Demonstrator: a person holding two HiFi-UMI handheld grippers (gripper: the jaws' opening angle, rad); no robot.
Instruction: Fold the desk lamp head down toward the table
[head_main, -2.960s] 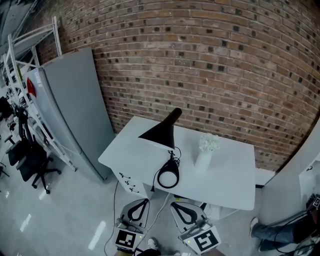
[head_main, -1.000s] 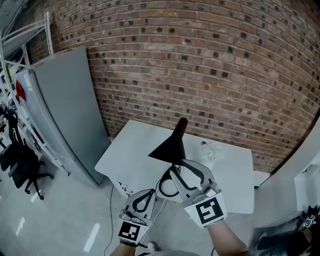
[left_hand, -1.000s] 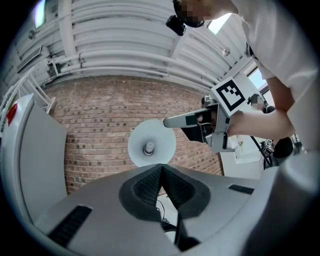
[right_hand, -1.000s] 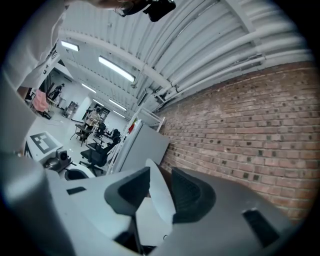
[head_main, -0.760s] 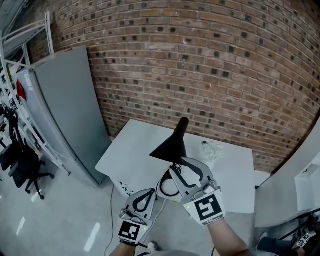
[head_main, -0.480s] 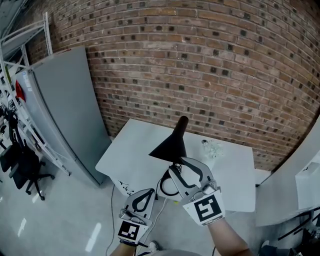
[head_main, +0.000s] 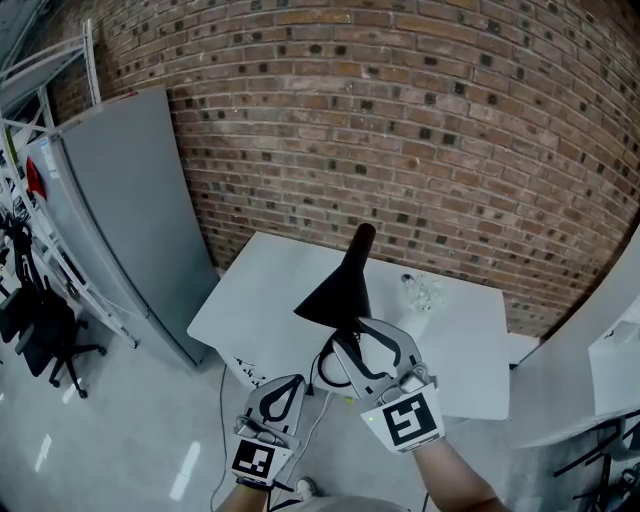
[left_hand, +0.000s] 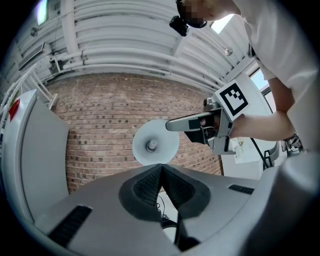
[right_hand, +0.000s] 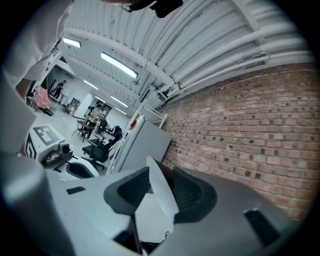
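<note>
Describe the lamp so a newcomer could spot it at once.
In front of the brick wall stands a white table. The lamp sits near the middle of its front edge. It is the only black thing there, a wide cone shade tapering up to a narrow neck, left of small white flowers.

Item count: one desk lamp (head_main: 340, 290); one white table (head_main: 470, 345); one vase of flowers (head_main: 421, 295); one grey cabinet (head_main: 130, 210); one brick wall (head_main: 400, 120).

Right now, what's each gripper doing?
Left gripper: shut, empty.
Right gripper: open, jaws just been opening wider, lamp shade rim between them.
</note>
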